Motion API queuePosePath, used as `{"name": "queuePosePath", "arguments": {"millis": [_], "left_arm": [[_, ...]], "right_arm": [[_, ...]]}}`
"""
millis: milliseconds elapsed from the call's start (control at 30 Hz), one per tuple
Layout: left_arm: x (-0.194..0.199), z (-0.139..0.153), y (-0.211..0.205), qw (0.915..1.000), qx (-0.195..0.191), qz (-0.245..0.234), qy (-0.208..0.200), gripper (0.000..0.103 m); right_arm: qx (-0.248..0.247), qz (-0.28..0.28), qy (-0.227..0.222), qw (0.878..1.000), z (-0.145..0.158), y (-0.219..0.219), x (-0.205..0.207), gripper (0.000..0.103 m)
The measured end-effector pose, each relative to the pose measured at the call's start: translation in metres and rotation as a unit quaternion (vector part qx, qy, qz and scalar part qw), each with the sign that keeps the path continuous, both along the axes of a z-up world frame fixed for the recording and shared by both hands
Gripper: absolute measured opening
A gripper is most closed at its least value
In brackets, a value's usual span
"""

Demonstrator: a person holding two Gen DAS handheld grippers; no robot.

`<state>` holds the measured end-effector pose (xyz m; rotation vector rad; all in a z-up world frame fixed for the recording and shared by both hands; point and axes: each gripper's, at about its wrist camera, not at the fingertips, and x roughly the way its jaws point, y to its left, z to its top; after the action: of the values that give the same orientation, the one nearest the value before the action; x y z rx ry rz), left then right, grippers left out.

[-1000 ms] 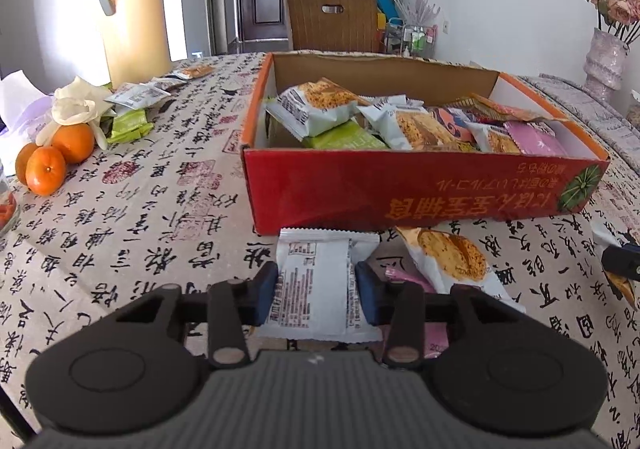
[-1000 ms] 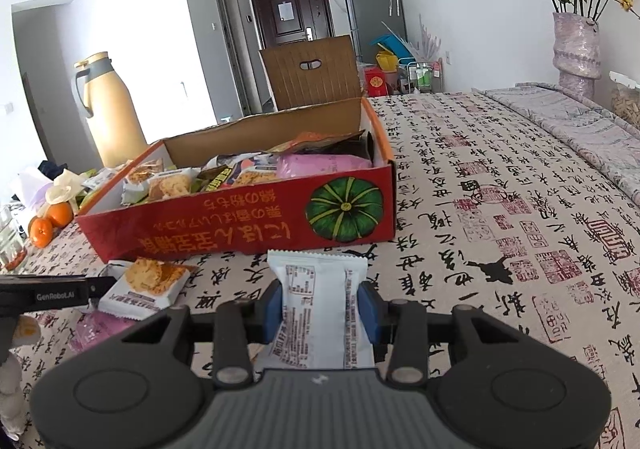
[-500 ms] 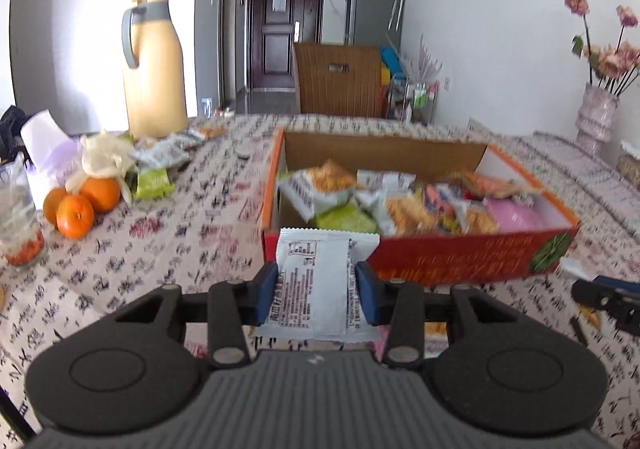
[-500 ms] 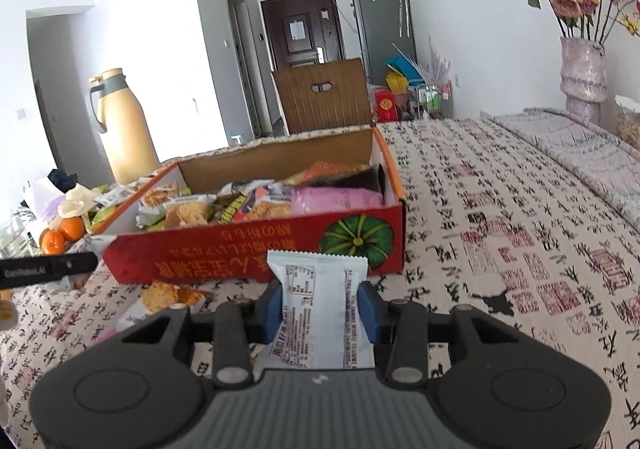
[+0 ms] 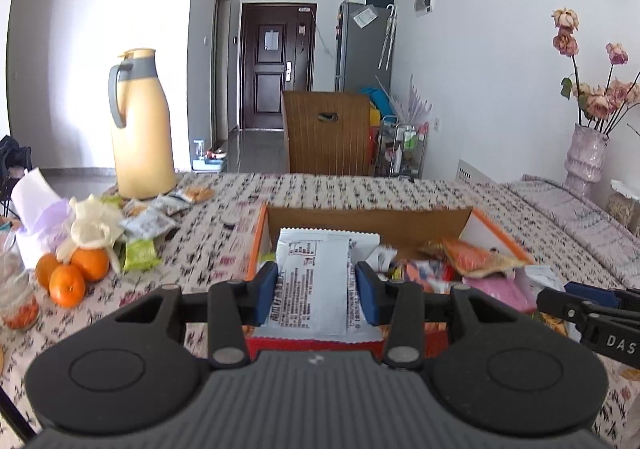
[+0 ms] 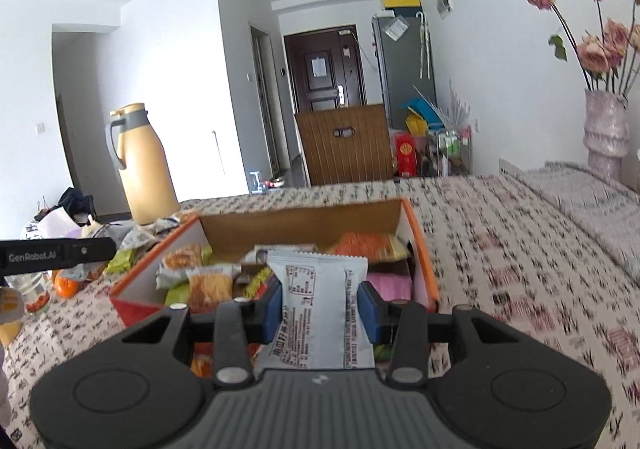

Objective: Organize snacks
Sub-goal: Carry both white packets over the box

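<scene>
Gripping one white snack packet (image 5: 316,281) between its two blue pads, the left gripper (image 5: 316,287) is closed part-way on the wrapper's sides and holds it upright in the air in front of the red cardboard box (image 5: 496,237). One more white snack packet (image 6: 320,309), of the same printed kind, is pinched the same way by the right gripper (image 6: 320,309), its jaws narrowed onto the wrapper and the packet standing above the box's near wall. That makes two packets held, one per gripper, both clear of the tablecloth (image 6: 520,269). One box sits on the cloth, open at the top, with a heap of mixed packets inside: an orange one (image 6: 368,245), a pink one (image 6: 390,285), and several printed with biscuits; the heap is too jumbled to count exactly. Left of the box, three oranges (image 5: 68,273) lie together, touching, beside a small scatter of loose packets (image 5: 148,225), at least four, near the one tall yellow thermos jug (image 5: 140,125). One vase of dried roses (image 5: 586,157) stands far right. One glass jar (image 5: 14,289) sits at the left edge.
</scene>
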<state>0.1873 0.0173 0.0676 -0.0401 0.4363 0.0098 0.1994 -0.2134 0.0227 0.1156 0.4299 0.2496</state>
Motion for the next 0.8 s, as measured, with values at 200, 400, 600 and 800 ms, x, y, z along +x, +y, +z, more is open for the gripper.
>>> {"name": "queuePosePath", "arguments": {"millis": [200, 400, 600, 800], "left_arm": [[0.019, 0.012, -0.01, 0.9999, 0.009, -0.001, -0.014, 0.043], [0.046, 0.016, -0.017, 0.9999, 0.013, -0.002, 0.0, 0.043], [0.071, 0.016, -0.02, 0.9998, 0.011, 0.013, 0.009, 0.043], [0.096, 0.005, -0.023, 0.9988, 0.018, 0.031, 0.034, 0.043]], "right_arm": [[-0.008, 0.003, -0.019, 1.0, 0.014, 0.006, 0.027, 0.039], [-0.013, 0.003, -0.032, 0.999, 0.025, 0.011, 0.053, 0.039], [-0.021, -0.005, -0.032, 0.999, 0.029, 0.016, 0.083, 0.039], [-0.027, -0.008, 0.0, 1.0, 0.016, 0.023, 0.113, 0.039]]}}
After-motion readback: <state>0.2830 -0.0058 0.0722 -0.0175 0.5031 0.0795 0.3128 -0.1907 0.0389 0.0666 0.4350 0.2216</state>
